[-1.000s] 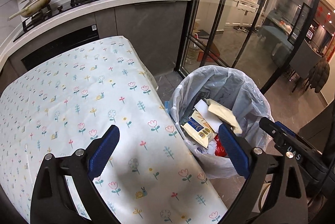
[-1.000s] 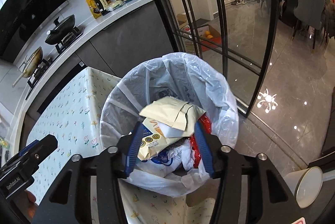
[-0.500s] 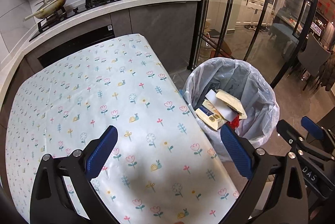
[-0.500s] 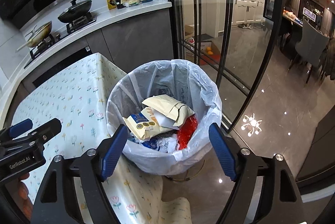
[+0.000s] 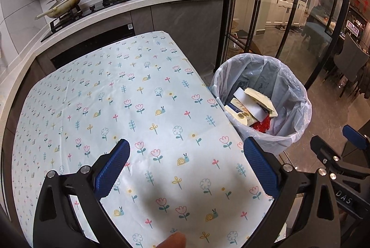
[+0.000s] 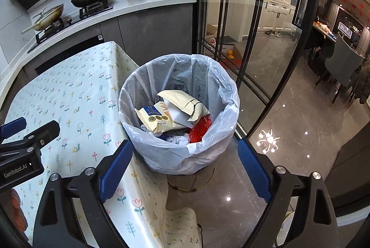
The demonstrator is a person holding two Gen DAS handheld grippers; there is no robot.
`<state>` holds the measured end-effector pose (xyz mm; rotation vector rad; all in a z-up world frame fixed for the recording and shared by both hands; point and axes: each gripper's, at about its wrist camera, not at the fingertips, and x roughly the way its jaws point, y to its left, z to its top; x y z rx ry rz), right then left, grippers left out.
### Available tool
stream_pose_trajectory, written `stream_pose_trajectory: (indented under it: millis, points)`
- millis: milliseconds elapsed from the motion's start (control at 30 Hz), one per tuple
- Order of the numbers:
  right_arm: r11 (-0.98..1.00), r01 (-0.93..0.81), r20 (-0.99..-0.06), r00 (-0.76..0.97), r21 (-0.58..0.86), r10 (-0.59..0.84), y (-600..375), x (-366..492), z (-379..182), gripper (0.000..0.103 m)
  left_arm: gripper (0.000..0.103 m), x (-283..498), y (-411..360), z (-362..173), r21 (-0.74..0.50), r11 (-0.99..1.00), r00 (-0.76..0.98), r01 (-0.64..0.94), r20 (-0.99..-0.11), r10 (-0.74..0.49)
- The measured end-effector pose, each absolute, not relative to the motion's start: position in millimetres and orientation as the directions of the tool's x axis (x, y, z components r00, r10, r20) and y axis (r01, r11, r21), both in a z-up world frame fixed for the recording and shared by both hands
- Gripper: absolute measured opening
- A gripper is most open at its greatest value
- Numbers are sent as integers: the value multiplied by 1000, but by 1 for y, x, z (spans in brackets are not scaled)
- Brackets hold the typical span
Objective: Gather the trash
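Pale flower-and-snail print tablecloth (image 5: 143,95), translucent white bin liner (image 6: 222,90), red wrapper (image 6: 200,128), blue-padded claws.
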<state>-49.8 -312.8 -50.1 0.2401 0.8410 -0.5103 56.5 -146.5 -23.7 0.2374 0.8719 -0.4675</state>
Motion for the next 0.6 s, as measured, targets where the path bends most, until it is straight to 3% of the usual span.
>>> stream_pose_trajectory:
  millis: [600]
  points:
    - [856, 518, -779, 536, -2, -326, -308, -61, -55, 88, 94, 36, -153, -30, 38, 865, 544, 499, -791, -279]
